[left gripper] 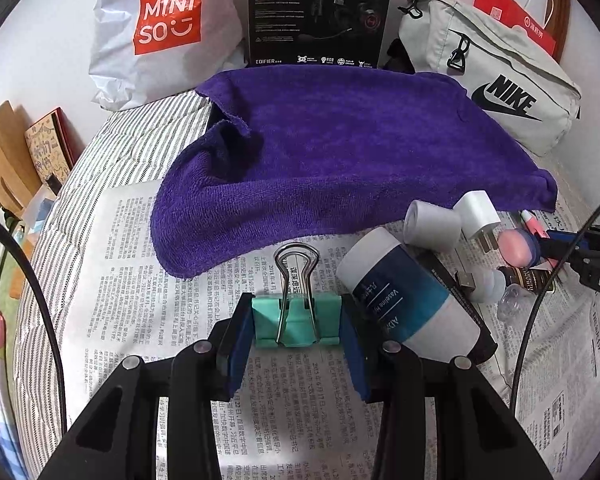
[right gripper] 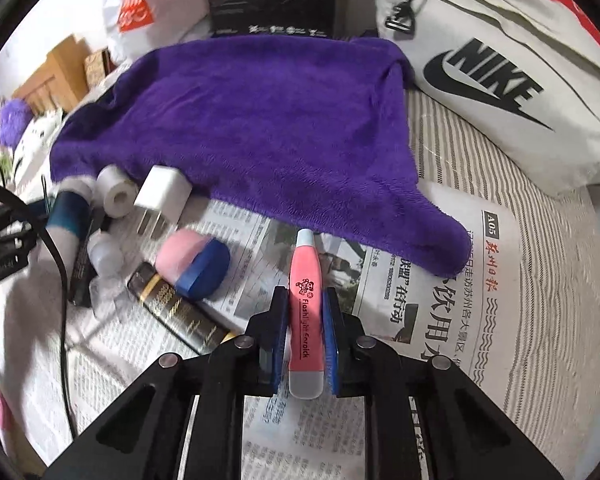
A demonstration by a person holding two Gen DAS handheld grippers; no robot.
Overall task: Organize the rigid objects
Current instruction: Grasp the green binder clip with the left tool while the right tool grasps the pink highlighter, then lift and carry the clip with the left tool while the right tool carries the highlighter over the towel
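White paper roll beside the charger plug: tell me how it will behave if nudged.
The white paper roll lies on its side, so it would probably roll. It looks light. It touches the charger plug, which might block it that way.

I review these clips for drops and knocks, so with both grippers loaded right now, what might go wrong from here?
1. The right gripper pinches the slim pink flashlight earpick along its smooth sides; it may twist or slip out when lifted.
2. The left gripper grips the green binder clip right beside the Vaseline bottle, so a sideways move may roll the bottle.
3. The black cable crosses the cluttered small items and may drag them.
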